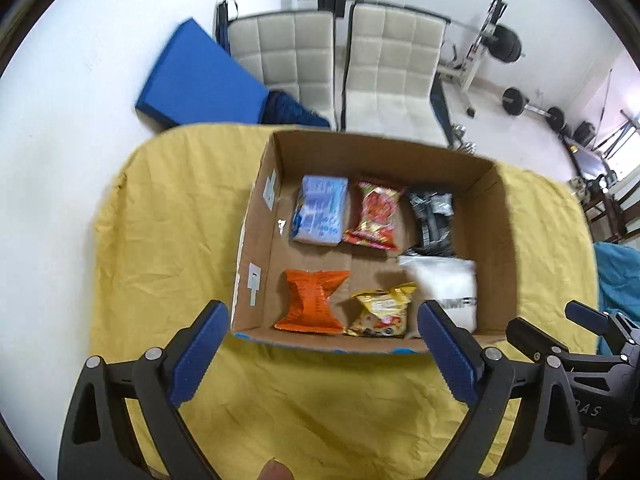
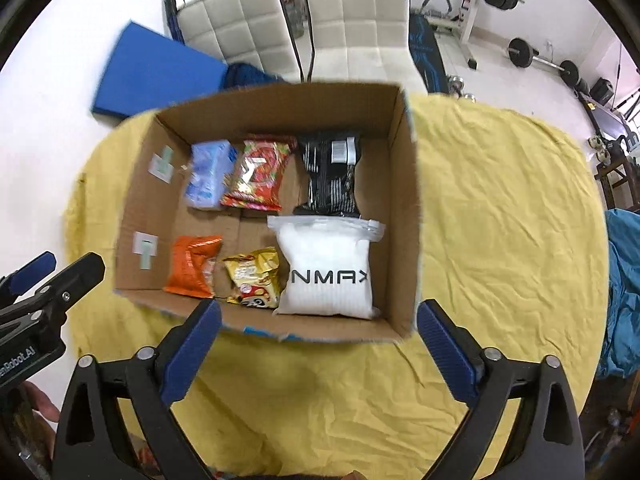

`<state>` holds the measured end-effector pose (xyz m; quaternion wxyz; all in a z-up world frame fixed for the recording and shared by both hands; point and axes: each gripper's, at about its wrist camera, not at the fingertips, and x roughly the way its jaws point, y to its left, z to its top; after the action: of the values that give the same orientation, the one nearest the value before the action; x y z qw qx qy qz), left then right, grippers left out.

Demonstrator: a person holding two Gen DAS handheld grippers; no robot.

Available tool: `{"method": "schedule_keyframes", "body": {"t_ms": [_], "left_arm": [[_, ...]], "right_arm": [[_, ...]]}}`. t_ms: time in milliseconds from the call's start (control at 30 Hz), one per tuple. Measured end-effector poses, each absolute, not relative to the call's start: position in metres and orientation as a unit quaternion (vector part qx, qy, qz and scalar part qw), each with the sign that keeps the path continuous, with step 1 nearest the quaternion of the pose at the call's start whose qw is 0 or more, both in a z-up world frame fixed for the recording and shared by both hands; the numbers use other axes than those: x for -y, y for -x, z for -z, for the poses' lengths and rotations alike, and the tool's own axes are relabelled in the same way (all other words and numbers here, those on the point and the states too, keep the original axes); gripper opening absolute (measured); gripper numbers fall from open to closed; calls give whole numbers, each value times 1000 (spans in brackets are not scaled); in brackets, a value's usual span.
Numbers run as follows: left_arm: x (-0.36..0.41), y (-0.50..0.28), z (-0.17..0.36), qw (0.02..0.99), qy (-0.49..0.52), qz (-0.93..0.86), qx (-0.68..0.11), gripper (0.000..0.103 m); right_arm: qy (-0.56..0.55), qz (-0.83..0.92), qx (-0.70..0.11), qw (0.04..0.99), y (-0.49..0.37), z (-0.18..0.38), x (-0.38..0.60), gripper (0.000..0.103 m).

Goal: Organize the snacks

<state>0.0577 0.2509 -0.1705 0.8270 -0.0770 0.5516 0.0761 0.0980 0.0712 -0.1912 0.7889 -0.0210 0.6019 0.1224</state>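
Note:
An open cardboard box [image 1: 492, 240] [image 2: 404, 200] stands on a yellow cloth. Inside lie a pale blue pack [image 1: 320, 210] [image 2: 210, 178], a red snack bag [image 1: 376, 214] [image 2: 258, 180], a black striped bag [image 1: 434, 216] [image 2: 330, 178], a white pouch [image 1: 448, 284] [image 2: 326, 268], an orange bag [image 1: 314, 300] [image 2: 190, 266] and a yellow bag [image 1: 382, 312] [image 2: 254, 278]. My left gripper [image 1: 322, 360] is open and empty, just in front of the box's near wall. My right gripper [image 2: 320, 354] is likewise open and empty at the near wall.
The yellow cloth [image 1: 168, 216] [image 2: 508, 216] covers the table. Behind it stand two white padded chairs [image 1: 384, 64] [image 2: 352, 20], a blue mat [image 1: 196, 76] [image 2: 152, 72] and gym weights [image 1: 508, 44]. A teal cloth [image 2: 624, 292] lies to the right.

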Motion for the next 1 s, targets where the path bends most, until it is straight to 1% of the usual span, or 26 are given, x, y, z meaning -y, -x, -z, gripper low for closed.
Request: {"method": "schedule_keyframes", "body": {"t_ms": [133, 333, 367, 433, 700, 1000], "left_arm": [[-243, -37, 130, 842, 84, -70, -528, 97], [-236, -14, 84, 863, 76, -75, -494, 97], [-235, -10, 77, 865, 75, -77, -490, 102], [-232, -2, 64, 872, 73, -79, -478, 103], [-224, 18, 39, 881, 81, -78, -460, 103], [-218, 33, 27, 884, 81, -90, -452, 103]], "right_arm": [[12, -127, -575, 808, -77, 147, -59, 103], [7, -129, -535, 835, -45, 86, -42, 103], [9, -128, -530, 838, -40, 78, -40, 103], [10, -129, -524, 842, -33, 64, -36, 103], [7, -131, -501, 855, -8, 22, -27, 103], [15, -118, -481, 869, 3, 1, -18, 103]]}}
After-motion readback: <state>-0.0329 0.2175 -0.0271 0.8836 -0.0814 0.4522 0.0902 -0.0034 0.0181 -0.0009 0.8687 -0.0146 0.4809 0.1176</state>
